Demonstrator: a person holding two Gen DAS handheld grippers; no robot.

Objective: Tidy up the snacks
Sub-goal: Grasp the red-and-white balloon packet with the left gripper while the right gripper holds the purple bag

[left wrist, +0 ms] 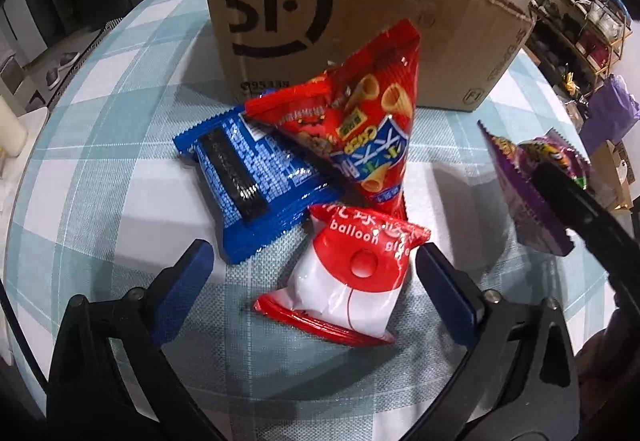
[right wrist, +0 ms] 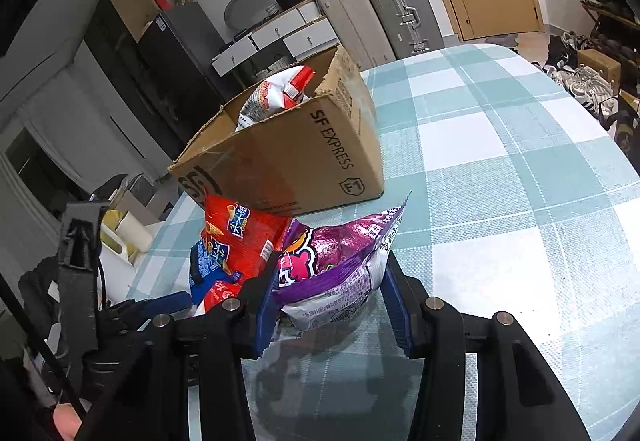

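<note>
Nearest in the right wrist view, the right gripper (right wrist: 334, 295) pinches a crinkly purple foil snack bag (right wrist: 340, 261) between its blue pads, held clear above the checked teal-and-white tablecloth (right wrist: 520, 201). The left gripper (left wrist: 316, 281) hangs with its jaws wide, straddling a red-and-white plastic packet printed "balloon" (left wrist: 352, 281) without touching it.

Just beyond lie a blue foil packet (left wrist: 248, 185) and a red foil bag showing cone-shaped crisps (left wrist: 368, 129), the red one lying partly over the blue; the pile sits before the open brown cardboard box (left wrist: 320, 29) near the table's far edge.

The purple bag is gripped by its puffy body, so it may slip or twist out on the way to the box. If the left jaws close low, they could also snag the red bag's corner and drag the pile.

Only the right wrist view shows inside the box, where a white-and-red snack bag (right wrist: 280, 93) already rests. Only the left wrist view shows the balloon packet whole.
</note>
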